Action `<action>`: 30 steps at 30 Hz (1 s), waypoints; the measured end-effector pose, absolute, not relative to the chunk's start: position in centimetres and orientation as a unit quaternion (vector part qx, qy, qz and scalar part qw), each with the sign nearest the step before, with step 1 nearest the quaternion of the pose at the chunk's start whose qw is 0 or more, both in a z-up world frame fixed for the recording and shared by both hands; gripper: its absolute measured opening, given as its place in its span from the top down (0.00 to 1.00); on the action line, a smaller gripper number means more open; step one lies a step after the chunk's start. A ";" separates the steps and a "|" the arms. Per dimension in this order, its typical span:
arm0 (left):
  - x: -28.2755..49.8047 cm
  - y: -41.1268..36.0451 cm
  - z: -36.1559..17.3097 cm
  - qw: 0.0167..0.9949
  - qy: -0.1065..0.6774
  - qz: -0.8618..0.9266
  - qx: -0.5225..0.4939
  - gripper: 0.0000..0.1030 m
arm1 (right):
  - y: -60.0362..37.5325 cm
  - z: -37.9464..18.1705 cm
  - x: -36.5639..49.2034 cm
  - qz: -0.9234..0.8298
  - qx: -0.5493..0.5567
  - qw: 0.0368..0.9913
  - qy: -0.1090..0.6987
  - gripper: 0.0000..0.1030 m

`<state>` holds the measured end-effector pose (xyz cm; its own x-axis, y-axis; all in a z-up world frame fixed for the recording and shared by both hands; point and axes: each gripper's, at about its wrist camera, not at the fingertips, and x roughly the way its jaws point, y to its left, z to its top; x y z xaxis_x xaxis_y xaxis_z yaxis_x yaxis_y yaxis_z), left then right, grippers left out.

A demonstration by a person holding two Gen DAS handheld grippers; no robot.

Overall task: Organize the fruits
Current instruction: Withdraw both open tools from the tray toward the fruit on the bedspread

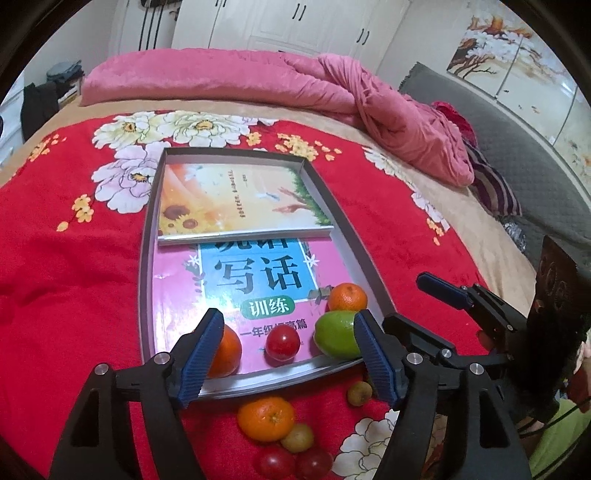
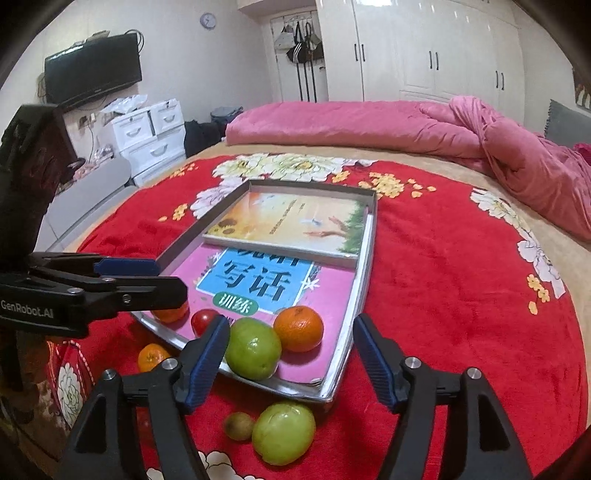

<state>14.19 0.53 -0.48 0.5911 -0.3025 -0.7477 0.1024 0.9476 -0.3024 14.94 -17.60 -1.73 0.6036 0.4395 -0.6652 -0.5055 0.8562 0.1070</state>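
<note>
Both ribbed-padded grippers' jaws released; round glossy fruits fill rectangular metal tray (image 2: 364,258).

**Room and Background**

A bed (image 2: 461,295) fills the foreground, covered by a red floral blanket (image 2: 461,258); a crumpled pink duvet (image 2: 369,122) lies at 12 o'clock; white wardrobe doors (image 2: 443,51) line the far wall; a black television (image 2: 92,74) hangs at 10 o'clock above white drawer units (image 2: 147,136); bags hang on a door (image 2: 299,44) at 12 o'clock beside a wall clock (image 2: 208,19); a tree painting (image 1: 509,51) hangs at 2 o'clock above a grey headboard (image 1: 517,147).
</note>
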 end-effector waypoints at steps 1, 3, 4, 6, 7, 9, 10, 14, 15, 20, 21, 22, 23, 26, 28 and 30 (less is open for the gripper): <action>14.1 0.6 -0.3 0.886 0.435 -0.114 -0.114 0.27 | -17.8 -1.6 14.9 0.263 -0.042 0.896 0.356 0.30; 14.0 0.7 0.0 0.888 0.430 -0.113 -0.114 0.26 | -18.1 -1.3 14.9 0.259 -0.036 0.899 0.352 0.28; 13.9 0.9 0.1 0.889 0.428 -0.112 -0.115 0.25 | -18.2 -1.2 15.0 0.256 -0.032 0.900 0.351 0.28; 13.8 1.1 0.3 0.891 0.425 -0.111 -0.118 0.25 | -18.4 -1.1 15.1 0.251 -0.029 0.902 0.350 0.25; 13.7 1.2 0.4 0.891 0.424 -0.111 -0.120 0.24 | -18.6 -1.0 15.2 0.247 -0.026 0.904 0.349 0.24; 13.7 1.3 0.6 0.891 0.423 -0.110 -0.123 0.24 | -18.8 -0.8 15.2 0.247 -0.017 0.904 0.347 0.24; 13.6 1.5 0.7 0.891 0.423 -0.110 -0.125 0.24 | -19.0 -0.7 15.2 0.247 -0.013 0.905 0.347 0.24; 13.3 2.0 1.0 0.888 0.424 -0.113 -0.138 0.24 | -19.4 -0.1 14.9 0.243 -0.006 0.910 0.337 0.20; 13.3 2.2 1.0 0.888 0.424 -0.113 -0.140 0.24 | -19.6 0.1 14.8 0.241 -0.004 0.911 0.334 0.19; 12.8 2.8 1.3 0.889 0.423 -0.108 -0.142 0.24 | -20.1 0.7 14.5 0.233 0.001 0.916 0.326 0.16; 12.7 3.0 1.4 0.889 0.422 -0.107 -0.143 0.24 | -20.2 0.8 14.5 0.232 0.000 0.917 0.325 0.15; 12.6 3.1 1.4 0.889 0.422 -0.107 -0.143 0.24 | -20.2 0.9 14.5 0.231 0.001 0.917 0.325 0.15; 12.5 3.3 1.5 0.889 0.422 -0.106 -0.143 0.24 | -20.3 0.9 14.4 0.230 0.002 0.917 0.325 0.15; 12.2 3.6 1.6 0.889 0.422 -0.105 -0.143 0.24 | -20.4 1.2 14.2 0.234 0.010 0.916 0.325 0.15; 12.1 3.7 1.7 0.889 0.423 -0.105 -0.143 0.24 | -20.5 1.4 13.9 0.236 0.014 0.916 0.323 0.15; 11.8 3.7 1.7 0.888 0.424 -0.106 -0.140 0.24 | -20.4 1.5 13.7 0.238 0.015 0.916 0.323 0.14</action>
